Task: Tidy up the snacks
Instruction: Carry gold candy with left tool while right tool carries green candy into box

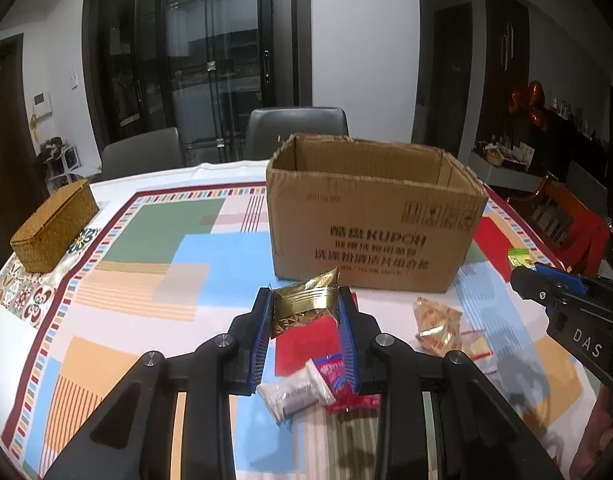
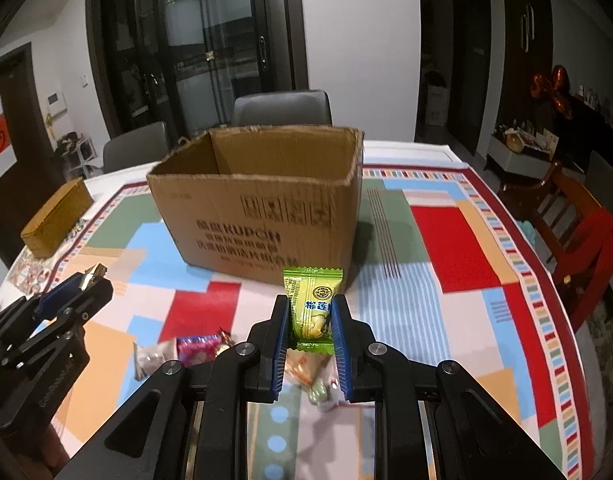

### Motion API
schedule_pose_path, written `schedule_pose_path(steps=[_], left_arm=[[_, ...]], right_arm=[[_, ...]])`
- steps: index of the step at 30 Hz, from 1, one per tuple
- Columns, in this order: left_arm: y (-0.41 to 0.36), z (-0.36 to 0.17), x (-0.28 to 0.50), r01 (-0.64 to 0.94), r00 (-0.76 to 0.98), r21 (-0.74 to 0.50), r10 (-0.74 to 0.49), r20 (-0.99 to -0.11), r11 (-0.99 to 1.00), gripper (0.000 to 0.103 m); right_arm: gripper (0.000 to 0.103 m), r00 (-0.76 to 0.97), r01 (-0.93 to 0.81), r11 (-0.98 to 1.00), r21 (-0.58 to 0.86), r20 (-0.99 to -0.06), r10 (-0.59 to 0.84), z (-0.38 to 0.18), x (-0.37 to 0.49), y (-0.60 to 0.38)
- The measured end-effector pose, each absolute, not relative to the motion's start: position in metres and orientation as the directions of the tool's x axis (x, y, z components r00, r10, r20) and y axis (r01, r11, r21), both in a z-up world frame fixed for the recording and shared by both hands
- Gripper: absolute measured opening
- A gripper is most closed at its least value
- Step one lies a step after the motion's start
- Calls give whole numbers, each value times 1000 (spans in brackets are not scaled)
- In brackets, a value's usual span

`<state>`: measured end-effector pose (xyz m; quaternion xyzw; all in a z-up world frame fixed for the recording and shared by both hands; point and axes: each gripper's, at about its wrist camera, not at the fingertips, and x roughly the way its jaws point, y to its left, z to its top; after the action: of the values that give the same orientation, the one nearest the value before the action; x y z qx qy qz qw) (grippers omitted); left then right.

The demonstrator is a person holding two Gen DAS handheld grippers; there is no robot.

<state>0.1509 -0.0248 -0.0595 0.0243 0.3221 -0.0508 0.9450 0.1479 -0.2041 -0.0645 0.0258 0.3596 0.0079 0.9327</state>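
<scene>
A gold foil snack packet (image 1: 306,304) is gripped between the blue fingers of the left gripper (image 1: 306,312), and it is held above the surface (image 1: 146,240), just in front of the open cardboard box (image 1: 370,216). A green durian candy packet (image 2: 312,306) is clamped upright in the right gripper (image 2: 310,320), also raised and facing the same box — probably so that both snacks can be carried over the near wall and dropped in from above. The box is placed with its open top up and its flaps removed, so nothing must be opened first; whether any snack is already inside cannot be told from these views. Several loose snacks are left on the patterned tablecloth below the grippers: a clear-wrapped white snack (image 1: 292,396), a red packet (image 1: 342,384) and a crumpled gold-and-clear wrapper (image 1: 438,326). A woven basket box (image 1: 54,226) is standing well apart at the left edge. It is judged that the task is in its middle part, since more pieces are waiting. The thin wrappers are held only by their middle, so a slip is possible.
</scene>
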Motion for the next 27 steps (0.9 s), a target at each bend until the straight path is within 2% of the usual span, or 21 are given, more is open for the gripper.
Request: schedule_pose_path(steps=[27], left_arm=[[-22, 9, 214, 176, 852, 26, -139, -505, 984, 31]], right_arm=[[22, 829, 0, 1000, 31, -559, 17, -6, 193, -190]])
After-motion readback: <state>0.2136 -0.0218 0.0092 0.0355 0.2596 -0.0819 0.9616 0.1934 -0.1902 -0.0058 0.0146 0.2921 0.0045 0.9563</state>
